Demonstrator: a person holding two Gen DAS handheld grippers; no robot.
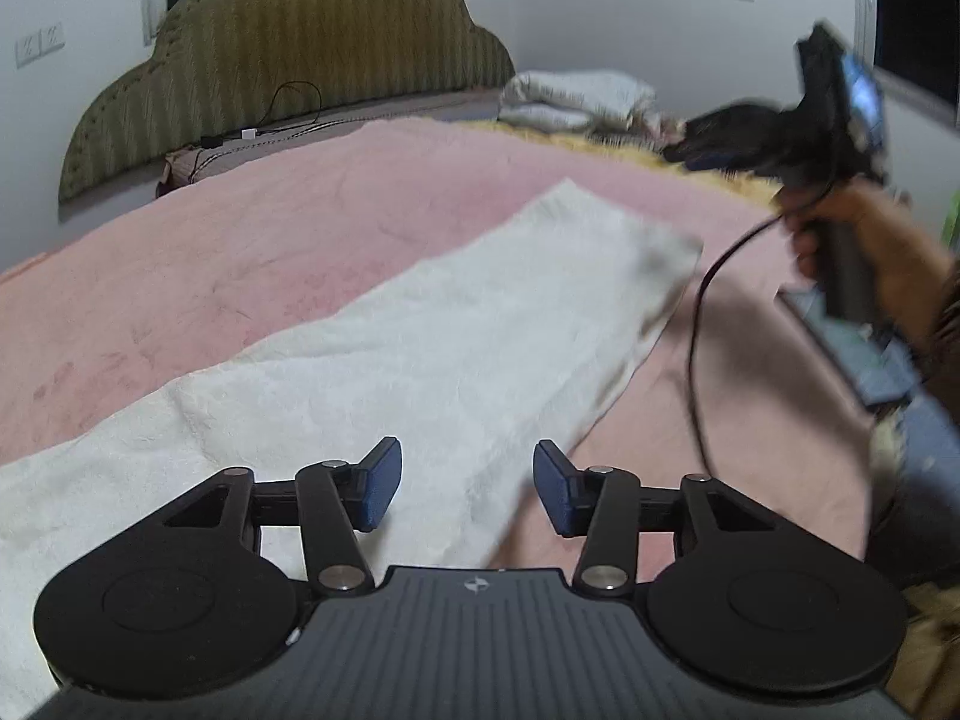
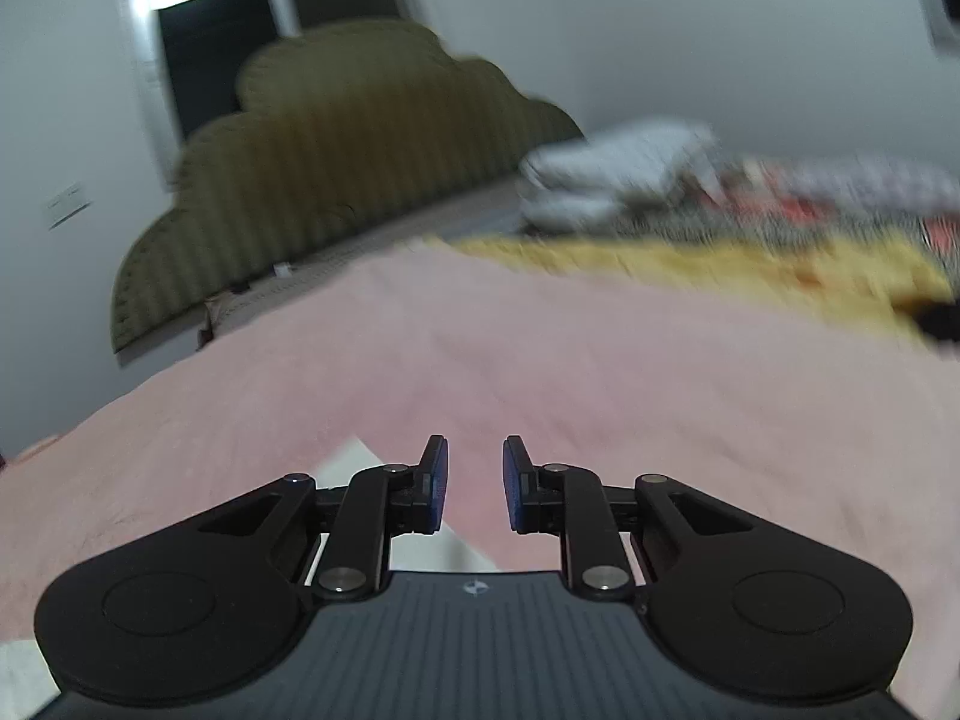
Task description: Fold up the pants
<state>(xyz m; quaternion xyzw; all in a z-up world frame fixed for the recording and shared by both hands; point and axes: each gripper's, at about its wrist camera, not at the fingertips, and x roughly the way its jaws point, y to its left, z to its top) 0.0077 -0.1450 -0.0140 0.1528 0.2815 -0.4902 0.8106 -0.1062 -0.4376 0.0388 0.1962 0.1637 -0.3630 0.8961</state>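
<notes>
White fleecy pants (image 1: 384, 354) lie flat in a long strip on the pink bedspread (image 1: 252, 228), running from near left to far right. My left gripper (image 1: 467, 483) is open and empty, hovering above the pants' near part. The right gripper (image 1: 708, 141) shows in the left wrist view, held up in a hand beyond the pants' far end; it is blurred there. In the right wrist view my right gripper (image 2: 475, 483) is open and empty above the pink bedspread (image 2: 570, 384), with a white corner of the pants (image 2: 351, 456) just left of its fingers.
A green scalloped headboard (image 1: 288, 54) stands at the back. Folded white bedding (image 1: 570, 99) and a yellow blanket (image 2: 690, 267) lie at the far right. A charger cable (image 1: 288, 120) lies by the headboard. A black cable (image 1: 699, 330) hangs from the right gripper.
</notes>
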